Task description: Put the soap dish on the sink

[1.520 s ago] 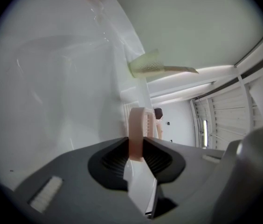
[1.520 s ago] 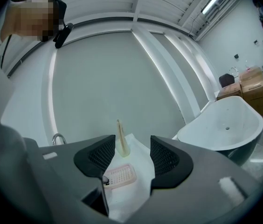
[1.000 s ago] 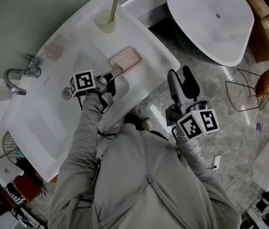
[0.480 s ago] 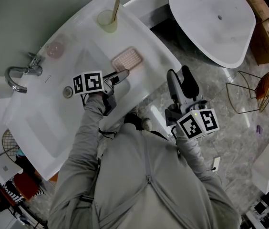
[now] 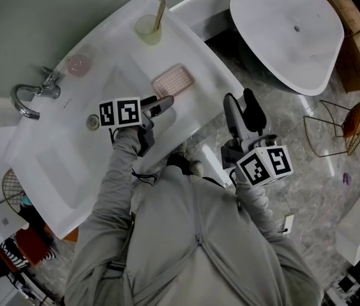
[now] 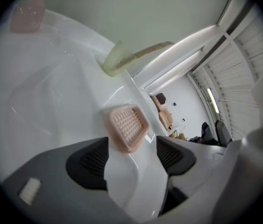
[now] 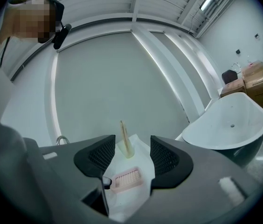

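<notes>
The soap dish (image 5: pixel 173 80) is seen flat on the sink (image 5: pixel 200 55) ledge, free just beyond the left claw (image 5: pixel 163 105), whose jaws are opening. The right claw (image 5: pixel 240 107) is held apart, empty. The dish is judged light, stiff, slippery; its rim is best gripped.

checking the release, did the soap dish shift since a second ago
No. The soap dish keeps its place below the cup on the sink; the left hand-held gripper is opening its jaws, clear of it.

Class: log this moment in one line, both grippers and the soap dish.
left gripper: jaws opening, nothing between | right gripper: open, empty | soap dish: flat on sink ledge
</notes>
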`<state>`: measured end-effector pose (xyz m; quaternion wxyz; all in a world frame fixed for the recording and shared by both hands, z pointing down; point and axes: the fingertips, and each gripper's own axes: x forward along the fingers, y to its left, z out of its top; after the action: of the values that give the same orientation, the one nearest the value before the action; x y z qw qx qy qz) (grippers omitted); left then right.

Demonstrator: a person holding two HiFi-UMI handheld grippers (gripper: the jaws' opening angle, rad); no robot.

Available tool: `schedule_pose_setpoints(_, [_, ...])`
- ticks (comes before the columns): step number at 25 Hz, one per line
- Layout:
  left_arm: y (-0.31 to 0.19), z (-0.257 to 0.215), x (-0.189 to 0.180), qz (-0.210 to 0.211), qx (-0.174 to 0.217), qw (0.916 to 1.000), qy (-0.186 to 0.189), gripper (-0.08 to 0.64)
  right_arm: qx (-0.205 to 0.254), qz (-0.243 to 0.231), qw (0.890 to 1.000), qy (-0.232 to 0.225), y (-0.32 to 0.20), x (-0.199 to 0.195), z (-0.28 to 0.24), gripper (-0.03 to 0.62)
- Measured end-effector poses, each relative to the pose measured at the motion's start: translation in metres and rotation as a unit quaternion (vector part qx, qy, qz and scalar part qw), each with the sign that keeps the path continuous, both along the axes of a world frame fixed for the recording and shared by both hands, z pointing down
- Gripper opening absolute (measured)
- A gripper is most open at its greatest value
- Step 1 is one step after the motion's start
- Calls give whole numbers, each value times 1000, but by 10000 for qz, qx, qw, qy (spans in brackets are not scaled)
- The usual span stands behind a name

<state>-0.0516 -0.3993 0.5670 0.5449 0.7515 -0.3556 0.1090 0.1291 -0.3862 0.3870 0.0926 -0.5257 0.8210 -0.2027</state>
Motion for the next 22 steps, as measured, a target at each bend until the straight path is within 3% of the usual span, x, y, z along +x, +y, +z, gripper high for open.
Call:
schedule_pose_setpoints(5, [2,-14,-9,-56,340,9992,-183,351,57,-121,9999,15,0,-7,-4,216])
schedule_pose_setpoints(8, [0,-31,-16,-132,865,9952,-446,351,118,-212,9997,34,-3,-12,-7,216])
schedule_pose_setpoints(12, [1,-52,-23,-142,1644,9828,-829,350,227,-350,9991,53,-5,-21,-11,216])
schedule_pose_setpoints(22, [16,-90,-53,-677,2872,9433,-1518,350,442,-599,9971,140,-7,-43,-21,216])
